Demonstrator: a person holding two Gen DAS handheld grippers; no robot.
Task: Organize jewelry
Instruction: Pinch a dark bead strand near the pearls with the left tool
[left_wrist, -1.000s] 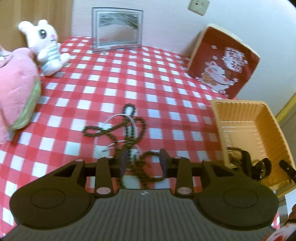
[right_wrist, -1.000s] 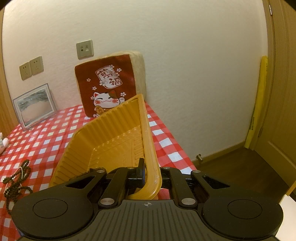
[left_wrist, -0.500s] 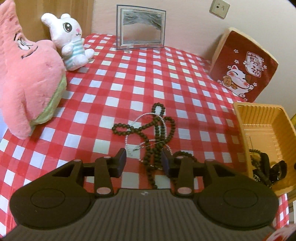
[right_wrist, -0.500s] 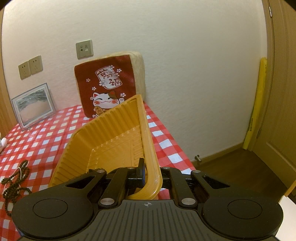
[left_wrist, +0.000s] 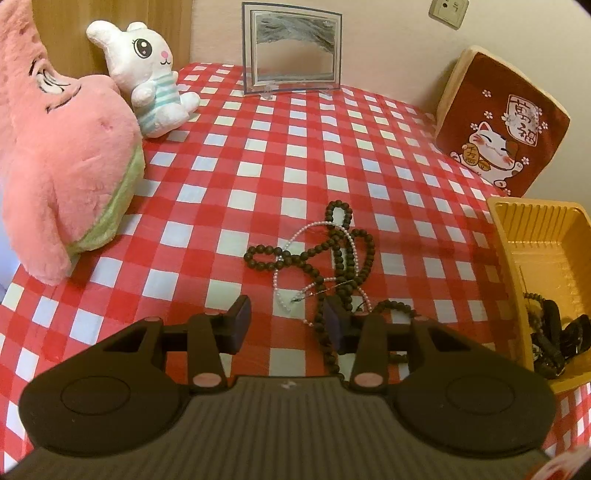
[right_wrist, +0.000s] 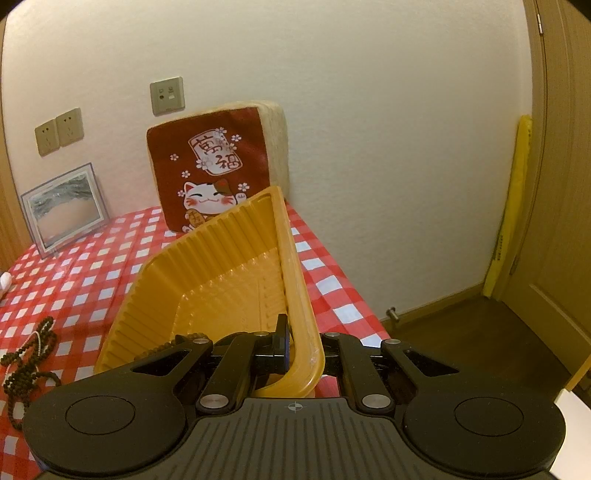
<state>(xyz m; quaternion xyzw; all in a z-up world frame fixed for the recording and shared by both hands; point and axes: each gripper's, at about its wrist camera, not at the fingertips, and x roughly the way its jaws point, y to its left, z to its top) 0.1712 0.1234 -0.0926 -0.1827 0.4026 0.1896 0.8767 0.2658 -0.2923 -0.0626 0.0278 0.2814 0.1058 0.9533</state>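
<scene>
My left gripper (left_wrist: 286, 321) has just been opening, jaws apart over the tangle of dark wooden beads and a thin pearl strand (left_wrist: 325, 254) mid-tabletop, gripping nothing. My right gripper (right_wrist: 303, 350) is clamped on the rim of the ribbed orange plastic tray (right_wrist: 229, 280) at the right edge. A pink plush (left_wrist: 62, 162) and white bunny plush (left_wrist: 147, 81) crowd the left edge. The red lucky-cat cushion (left_wrist: 502, 122) carries Chinese characters.

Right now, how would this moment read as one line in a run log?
left tool: open, jaws just widened over bead tangle | right tool: shut on yellow tray rim | tray: tilted | beads: on tablecloth
</scene>
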